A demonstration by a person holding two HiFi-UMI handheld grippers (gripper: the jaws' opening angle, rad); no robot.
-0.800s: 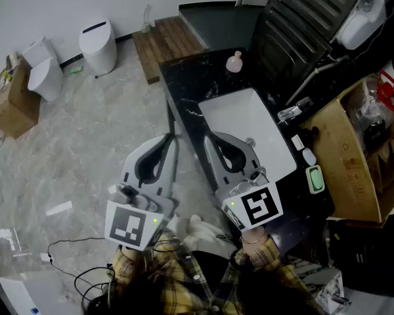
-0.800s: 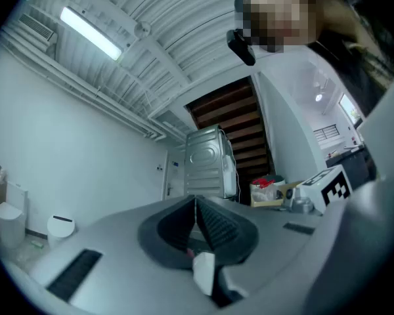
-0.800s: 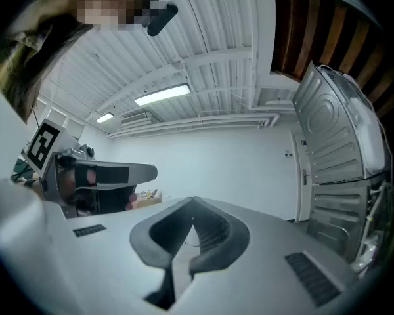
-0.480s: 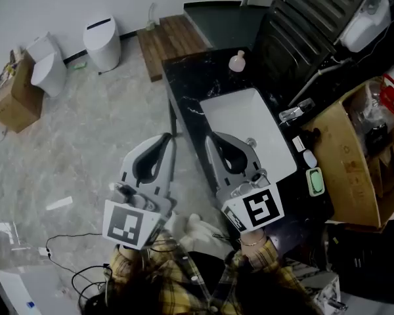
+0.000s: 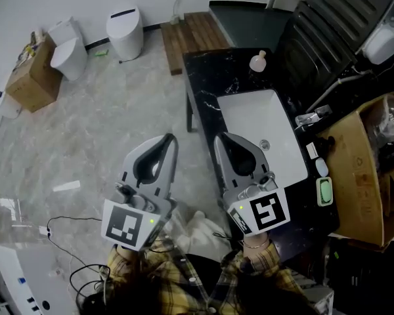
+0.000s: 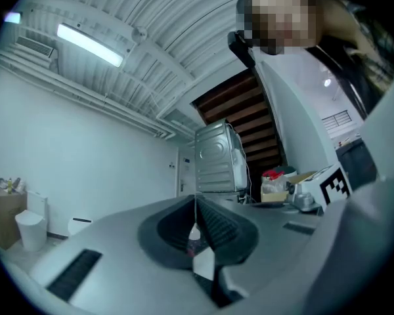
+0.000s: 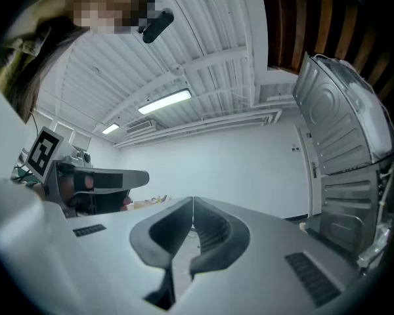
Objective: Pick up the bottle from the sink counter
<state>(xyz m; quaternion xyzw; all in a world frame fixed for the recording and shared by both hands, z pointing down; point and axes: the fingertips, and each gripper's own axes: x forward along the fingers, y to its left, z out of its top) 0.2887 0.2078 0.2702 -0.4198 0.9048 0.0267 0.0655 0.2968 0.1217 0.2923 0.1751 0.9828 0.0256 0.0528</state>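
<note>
**One bottle at the counter's far end, both grippers shut and empty**

Shows one pale bottle [image 5: 258,61] upright on the black sink counter [image 5: 203,77], at the far end, just beyond the one white sink [image 5: 256,123] and well apart from both grippers. Finds one faucet [image 5: 313,117] at the basin's right edge, and nearer on that side one green soap dish [image 5: 324,191].

Counts two grippers, side by side at the near end. Puts the left gripper [image 5: 170,138] over the floor beside the counter, jaws pressed together with nothing between them. Puts the right gripper [image 5: 218,138] by the sink's near left edge, jaws likewise flat against each other and empty.

Counts two boxes: one open cardboard box [image 5: 354,169] right of the counter, one second cardboard box [image 5: 29,84] on the floor far left. Notes one white toilet [image 5: 125,30] by the wall, a second toilet [image 5: 67,52] next to that left box, and one wooden platform [image 5: 187,35] past the counter's end.
</note>
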